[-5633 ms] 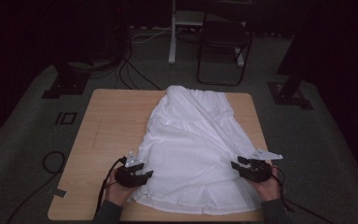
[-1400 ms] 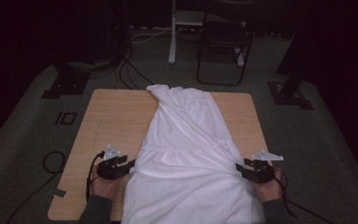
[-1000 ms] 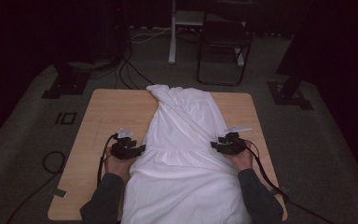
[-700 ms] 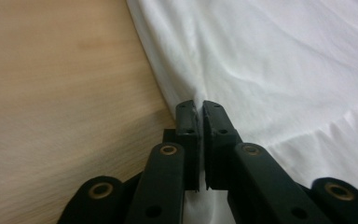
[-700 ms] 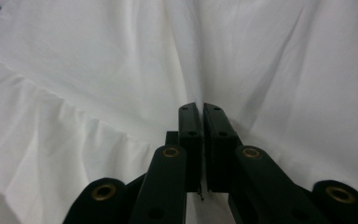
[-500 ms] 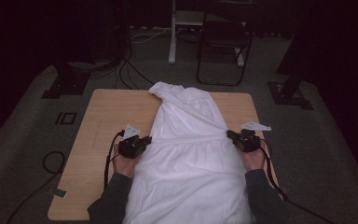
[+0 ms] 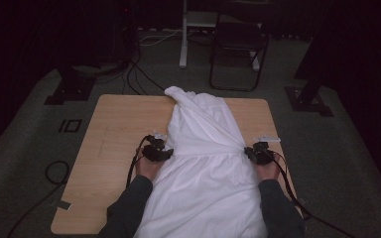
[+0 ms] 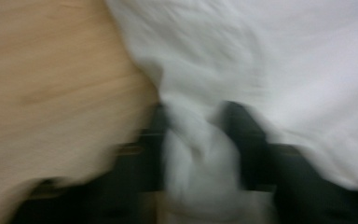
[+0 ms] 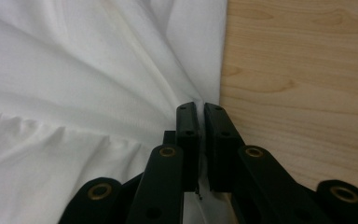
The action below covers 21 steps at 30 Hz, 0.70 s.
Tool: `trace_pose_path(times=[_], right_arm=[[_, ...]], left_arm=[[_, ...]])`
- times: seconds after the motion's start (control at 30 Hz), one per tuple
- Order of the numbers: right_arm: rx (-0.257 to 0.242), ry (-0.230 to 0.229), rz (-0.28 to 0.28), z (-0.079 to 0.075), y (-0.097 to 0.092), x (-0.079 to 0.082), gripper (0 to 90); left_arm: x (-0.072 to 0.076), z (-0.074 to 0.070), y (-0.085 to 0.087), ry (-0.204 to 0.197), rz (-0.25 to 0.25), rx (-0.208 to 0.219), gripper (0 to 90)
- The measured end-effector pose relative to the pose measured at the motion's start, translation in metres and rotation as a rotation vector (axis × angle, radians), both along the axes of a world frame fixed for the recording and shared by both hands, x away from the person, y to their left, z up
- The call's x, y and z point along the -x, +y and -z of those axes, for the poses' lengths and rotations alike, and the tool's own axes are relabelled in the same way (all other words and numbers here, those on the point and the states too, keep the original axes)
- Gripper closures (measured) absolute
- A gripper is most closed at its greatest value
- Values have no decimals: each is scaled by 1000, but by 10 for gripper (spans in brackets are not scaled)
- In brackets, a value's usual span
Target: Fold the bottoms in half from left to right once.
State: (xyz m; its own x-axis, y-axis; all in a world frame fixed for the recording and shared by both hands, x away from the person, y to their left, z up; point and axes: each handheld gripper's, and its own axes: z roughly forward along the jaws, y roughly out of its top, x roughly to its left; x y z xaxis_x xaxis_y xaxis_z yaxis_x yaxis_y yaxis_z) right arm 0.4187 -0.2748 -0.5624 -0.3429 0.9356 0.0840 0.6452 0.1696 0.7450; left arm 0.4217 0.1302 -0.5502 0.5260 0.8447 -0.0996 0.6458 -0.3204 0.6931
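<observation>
A white garment (image 7: 203,129) lies lengthwise down the wooden table (image 7: 119,124), its lower part draped over the near edge between the person's forearms. At its gathered waist, my left gripper (image 7: 158,151) grips the left edge and my right gripper (image 7: 258,153) grips the right edge. In the blurred left gripper view, the left gripper (image 8: 196,112) has a thick bunch of cloth (image 8: 284,56) pinched between its jaws, which have just been opening slightly. In the right gripper view, the right gripper (image 9: 200,107) clamps a thin fold of the garment (image 9: 74,70); its jaws closed and then eased a little.
Bare table surface (image 9: 298,70) lies to either side of the garment. Behind the table stand a dark chair (image 7: 238,39) and a white post (image 7: 183,34). Black stand feet (image 7: 69,84) and cables rest on the floor at the left.
Both hands went from the near hem up to the garment's waist and the jaws closed on its edges. Since half a second ago the left gripper has slid inward, narrowing the waist.
</observation>
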Motion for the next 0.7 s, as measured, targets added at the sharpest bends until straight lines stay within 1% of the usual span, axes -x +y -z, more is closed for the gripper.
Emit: trace_pose_path(times=[0.03, 0.07, 0.1, 0.17, 0.23, 0.33, 0.4, 0.53, 0.57, 0.63, 0.67, 0.7], right_arm=[[-8, 0, 0, 1, 0, 2, 846], [-18, -1, -2, 1, 0, 4, 847], [-28, -2, -3, 2, 0, 7, 848], [-33, -7, -18, 3, 2, 16, 850], [-39, -3, -42, 4, 3, 27, 849], [-53, 0, -79, 5, 3, 47, 849], [-58, 2, -100, 6, 4, 61, 849], [-32, 19, -136, 4, 8, 83, 849], [-29, 20, -141, 4, 9, 87, 849], [-34, 30, -144, 4, 9, 95, 850], [-32, 37, -151, 4, 9, 99, 850], [-30, 47, -160, 3, 9, 102, 847]], left_arm=[[3, 0, 0, -12, 2, -12, 813], [6, 0, 2, -21, 3, -18, 833], [9, 0, 4, -24, 1, -13, 843], [19, 3, 12, -24, -9, 20, 846], [32, 5, 21, -26, -6, 50, 846], [56, 8, 31, -32, 12, 64, 842], [70, 8, 35, -31, 34, 54, 840], [93, 5, 33, -41, 81, -9, 839], [98, 4, 33, -41, 92, -19, 840], [110, 5, 33, -32, 107, -16, 840], [115, 6, 33, -33, 117, -11, 838], [119, 5, 34, -35, 124, -15, 827]])
